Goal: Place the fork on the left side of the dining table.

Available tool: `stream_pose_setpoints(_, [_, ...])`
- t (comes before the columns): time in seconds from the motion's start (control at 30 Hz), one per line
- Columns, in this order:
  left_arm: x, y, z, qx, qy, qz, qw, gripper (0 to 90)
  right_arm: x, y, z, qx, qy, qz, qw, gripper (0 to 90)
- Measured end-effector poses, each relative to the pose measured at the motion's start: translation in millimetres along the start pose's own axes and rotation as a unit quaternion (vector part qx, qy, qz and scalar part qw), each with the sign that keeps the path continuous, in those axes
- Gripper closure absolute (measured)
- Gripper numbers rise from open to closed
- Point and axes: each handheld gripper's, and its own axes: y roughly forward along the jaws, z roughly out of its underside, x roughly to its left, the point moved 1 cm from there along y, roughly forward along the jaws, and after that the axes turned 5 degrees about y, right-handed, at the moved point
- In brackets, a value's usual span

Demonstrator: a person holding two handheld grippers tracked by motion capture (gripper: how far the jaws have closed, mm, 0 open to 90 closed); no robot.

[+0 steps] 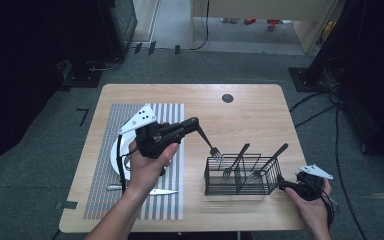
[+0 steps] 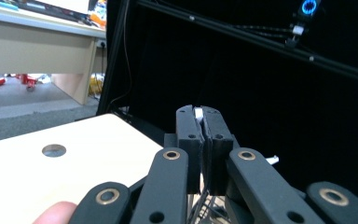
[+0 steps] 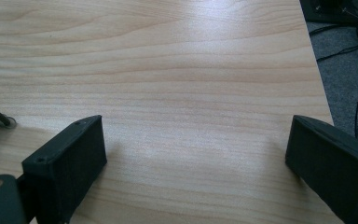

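My left gripper is shut on the handle of a dark fork, which hangs slanted with its tines down over the left end of a black wire basket. In the left gripper view the jaws are pressed together with a thin pale sliver of the handle between them. Two more utensils lean inside the basket. My right gripper rests low by the basket's right end. In its own view the right gripper stands open over bare wood.
A striped placemat lies at the left with a white plate and a knife on it. A round hole sits near the table's far edge. The table's right edge and cables on the floor are close to my right gripper.
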Motion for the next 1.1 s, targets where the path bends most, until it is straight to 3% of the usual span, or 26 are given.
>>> stream_pose_setpoints(0.37, [18.0,-11.6,-13.6,-0.039,-0.019,-0.008,0.999,89.2,0.0,0.0,0.0,0.0,0.0,0.0,1.0,4.7])
stream_pose_setpoints(0.5, [27.6,-15.6,-15.8,-0.049,-0.028,-0.03,0.998,89.2,0.0,0.0,0.0,0.0,0.0,0.0,1.0,4.7])
stream_pose_setpoints(0.63, [41.0,-20.9,-15.7,-0.065,-0.052,-0.045,0.9955,89.2,-0.1,0.0,0.0,0.0,-0.001,0.0,1.0,4.7])
stream_pose_setpoints(1.1, [72.9,-25.6,-7.2,-0.074,-0.069,-0.089,0.9909,89.2,-0.1,0.0,0.0,0.0,-0.001,0.0,1.0,4.7])
